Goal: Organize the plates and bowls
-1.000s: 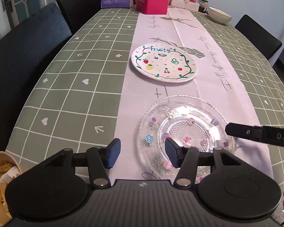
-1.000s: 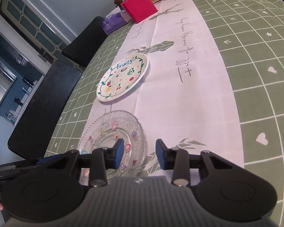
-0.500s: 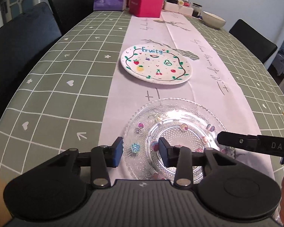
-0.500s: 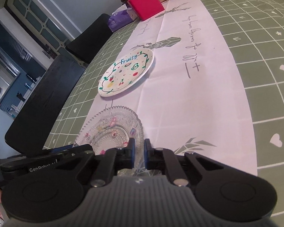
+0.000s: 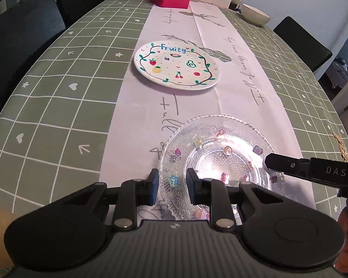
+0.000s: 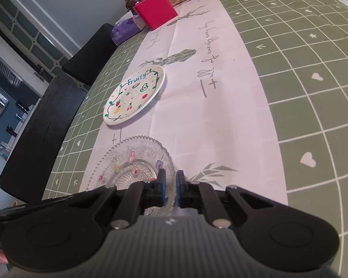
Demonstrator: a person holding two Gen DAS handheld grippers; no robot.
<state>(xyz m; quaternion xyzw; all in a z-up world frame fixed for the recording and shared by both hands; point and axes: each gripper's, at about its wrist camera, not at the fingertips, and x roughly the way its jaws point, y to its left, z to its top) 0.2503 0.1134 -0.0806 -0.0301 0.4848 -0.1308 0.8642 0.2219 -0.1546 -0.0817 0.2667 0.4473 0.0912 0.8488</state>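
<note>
- A black chair is seen at the far left, beside the green checked counter.
- The left gripper is set over the near left rim of the clear glass plate. Its jaws have just been closing and now stand narrow, with the rim between the blue pads; whether the pads press on the glass yet cannot be told.
- The glass plate lies flat on the pale runner, straight ahead of both grippers and touching neither the "Fruity" plate nor anything else on the counter. Nothing is held in it; the coloured spots appear to be decoration.
- The white "Fruity" plate lies further along the runner, beyond the glass plate and well apart from it, also empty.
- The right gripper is clamped on the glass plate's right rim, its jaws nearly together with the thin edge pinched between them.
- The coming lift is judged to depend on the two grips sitting on opposite rims, so that the plate stays level.
- A cream bowl stands at the far right end, empty as far as can be seen.
</note>
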